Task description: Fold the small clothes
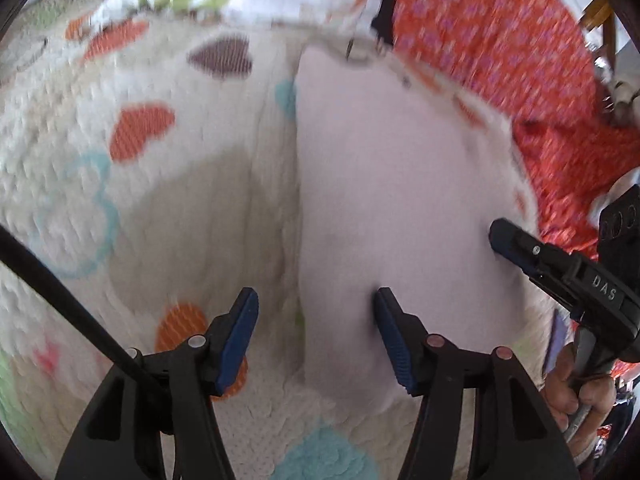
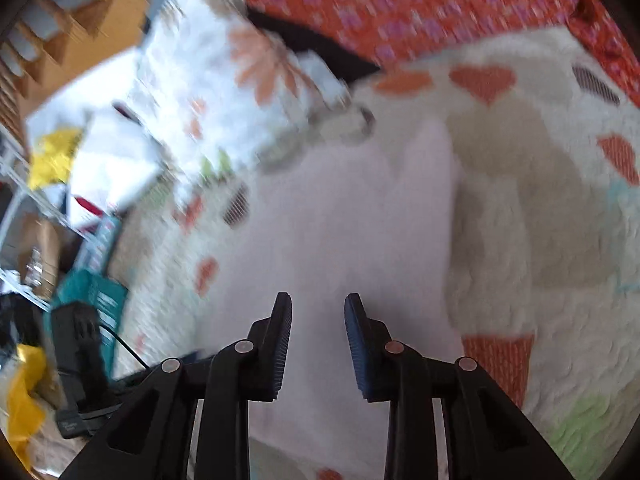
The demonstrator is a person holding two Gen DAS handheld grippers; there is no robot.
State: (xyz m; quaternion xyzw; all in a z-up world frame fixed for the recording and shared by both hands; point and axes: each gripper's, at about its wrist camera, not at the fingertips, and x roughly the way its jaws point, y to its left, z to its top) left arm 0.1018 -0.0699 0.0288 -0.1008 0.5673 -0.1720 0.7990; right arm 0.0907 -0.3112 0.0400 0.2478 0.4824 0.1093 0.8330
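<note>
Pale pink fabric, a small garment (image 1: 384, 184), lies flat on a cream quilted blanket (image 1: 80, 152) patterned with orange hearts and teal outlines; it fills the centre to the 3 o'clock side of the left wrist view and the centre of the right wrist view (image 2: 344, 216). An orange cloth with purple flowers (image 1: 500, 40) borders the blanket at 1 to 3 o'clock in the left view and at 12 o'clock in the right view (image 2: 400, 4). A white floral textile (image 2: 224, 92) lies toward 10 o'clock in the right view, with wooden stairs (image 2: 72, 20) beyond it at 10 to 11 o'clock and cluttered shelving at 8 to 9 o'clock.

The left tool (image 1: 316, 332) is released, its jaws wide apart: the right blue pad rests at the garment's surface, the left pad over bare blanket, so the garment's edge runs between them. The right tool (image 2: 318, 340) is likewise released, jaws parted above the garment; in the left view it enters from 4 o'clock (image 1: 504, 236), tip against the fabric, with the person's hand (image 1: 576, 392) gripping its handle.

Both views are motion-blurred. The garment's type, seams and far edge cannot be made out, and its near end is hidden behind the tools.
</note>
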